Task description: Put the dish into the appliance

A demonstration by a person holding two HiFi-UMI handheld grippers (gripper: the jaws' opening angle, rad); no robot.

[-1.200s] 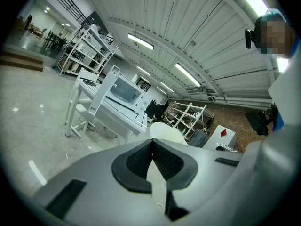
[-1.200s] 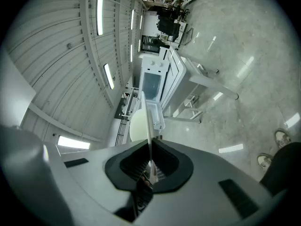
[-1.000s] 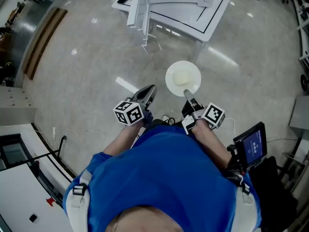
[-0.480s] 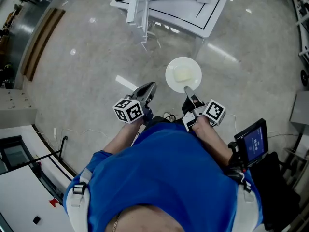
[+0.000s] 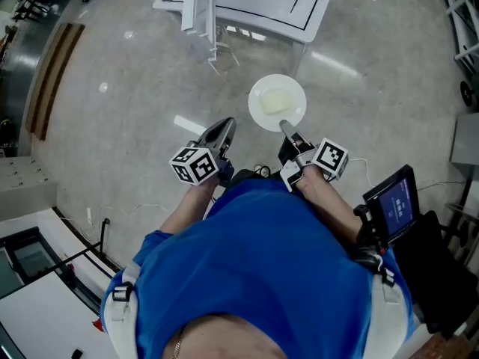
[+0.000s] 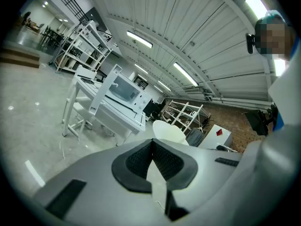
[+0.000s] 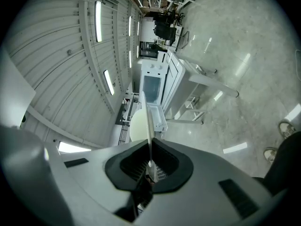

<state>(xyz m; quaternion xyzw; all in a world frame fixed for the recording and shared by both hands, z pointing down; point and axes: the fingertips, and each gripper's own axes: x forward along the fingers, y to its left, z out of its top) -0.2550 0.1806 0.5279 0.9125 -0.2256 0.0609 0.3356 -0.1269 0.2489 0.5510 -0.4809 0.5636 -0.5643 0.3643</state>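
Observation:
A round white plate (image 5: 274, 96) is held out flat over the floor, and my right gripper (image 5: 285, 126) is shut on its near rim. In the right gripper view the plate (image 7: 148, 118) shows edge-on, pinched between the pads. My left gripper (image 5: 226, 127) hangs beside it to the left, shut with nothing in it; its pads (image 6: 141, 160) meet at the tip. The white microwave (image 6: 123, 90) stands on a white table (image 5: 303, 15) ahead. Its door (image 7: 159, 117) stands open.
Metal shelving racks (image 6: 80, 51) stand far left of the table. A tablet screen (image 5: 393, 206) hangs at the person's right hip. A white counter (image 5: 30, 275) lies at lower left, and a wooden plank (image 5: 49, 73) and a white strip (image 5: 188, 124) lie on the floor.
Both grippers and the plate have drifted slightly up and left in the head view, along with the table. The right gripper's hold on the plate is the same.

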